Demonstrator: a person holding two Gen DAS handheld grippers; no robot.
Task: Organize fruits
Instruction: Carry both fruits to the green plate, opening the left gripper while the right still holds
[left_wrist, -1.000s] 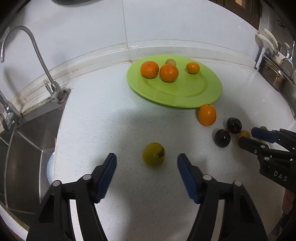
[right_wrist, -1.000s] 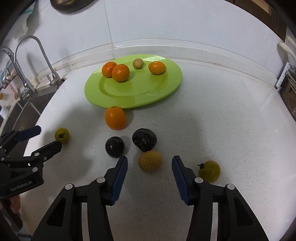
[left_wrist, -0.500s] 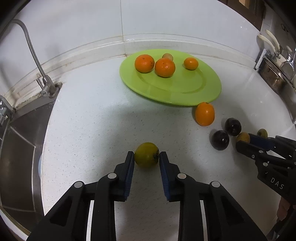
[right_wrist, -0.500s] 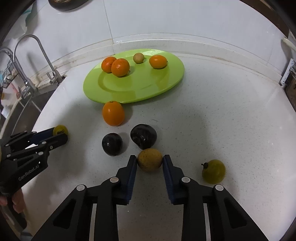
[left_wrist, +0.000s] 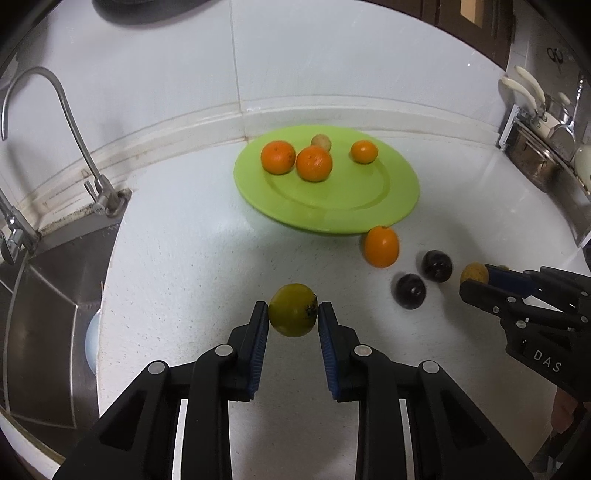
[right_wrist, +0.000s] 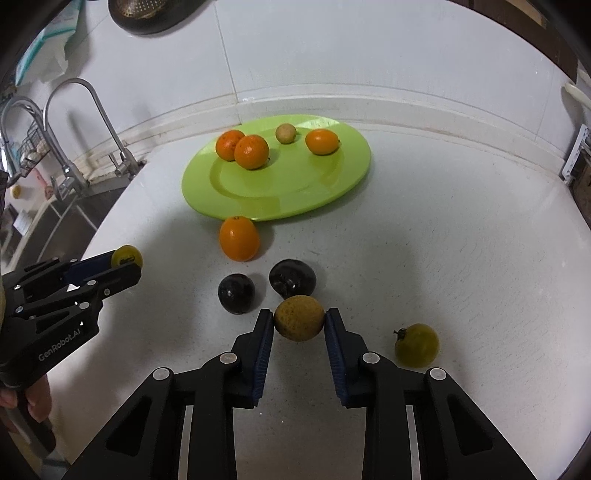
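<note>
My left gripper (left_wrist: 292, 315) is shut on a yellow-green fruit (left_wrist: 293, 314) and holds it just above the white counter. My right gripper (right_wrist: 299, 320) is shut on a tan-yellow fruit (right_wrist: 299, 317). A green plate (left_wrist: 369, 206) at the back holds three oranges and one small tan fruit (left_wrist: 320, 141). In front of the plate lie a loose orange (right_wrist: 239, 238) and two dark purple fruits (right_wrist: 236, 293) (right_wrist: 292, 277). Another yellow-green fruit (right_wrist: 416, 345) lies right of my right gripper.
A steel sink (left_wrist: 40, 295) with a curved tap (left_wrist: 66, 110) lies at the left edge of the counter. A metal rack with utensils (left_wrist: 535, 147) stands at the far right. The white tiled wall (left_wrist: 295, 55) rises behind the plate.
Both grippers closed on their fruits: the left on the yellow-green one, the right on the tan-yellow one. Both have since lifted slightly with the fruit held.
</note>
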